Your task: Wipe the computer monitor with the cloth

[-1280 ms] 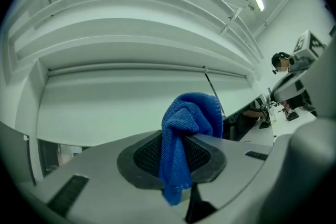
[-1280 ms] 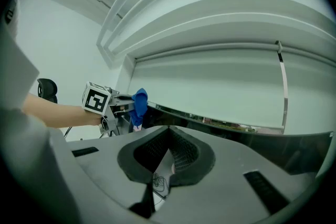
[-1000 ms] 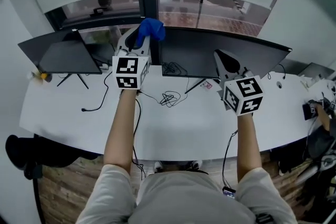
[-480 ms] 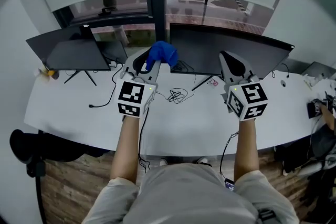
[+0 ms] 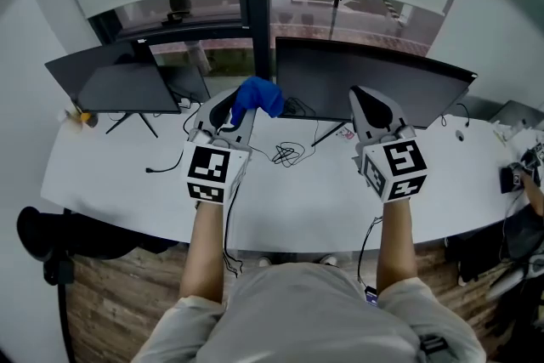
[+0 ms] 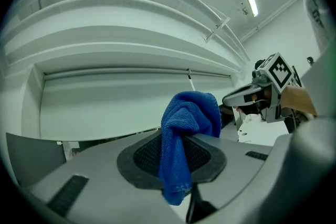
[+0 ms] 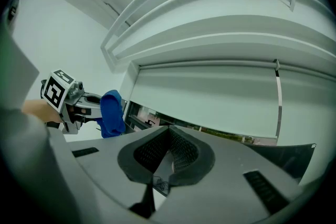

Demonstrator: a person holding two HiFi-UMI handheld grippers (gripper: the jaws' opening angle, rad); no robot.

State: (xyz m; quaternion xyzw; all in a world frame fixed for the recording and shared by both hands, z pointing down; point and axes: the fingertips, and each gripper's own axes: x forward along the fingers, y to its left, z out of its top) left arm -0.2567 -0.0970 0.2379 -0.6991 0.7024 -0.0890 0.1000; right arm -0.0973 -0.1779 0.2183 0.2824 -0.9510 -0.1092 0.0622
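A bunched blue cloth [image 5: 259,96] is clamped in my left gripper [image 5: 236,104], which is shut on it and held above the white desk [image 5: 297,208], in front of the left edge of the wide dark monitor [image 5: 382,76]. In the left gripper view the cloth [image 6: 186,134] sticks up between the pads and hangs down over them. My right gripper [image 5: 367,98] is shut with nothing in it, raised in front of the monitor's middle. In the right gripper view the pads meet at the tips [image 7: 169,134], and the cloth [image 7: 110,113] shows at the far left.
A second, smaller monitor [image 5: 115,81] stands at the left of the desk. Loose black cables [image 5: 287,153] lie tangled between the two grippers. A window runs behind both screens. A dark chair [image 5: 51,238] sits at the desk's left front.
My left gripper has come down with the cloth from the monitor's top edge to just above the desk. The right gripper has barely moved.
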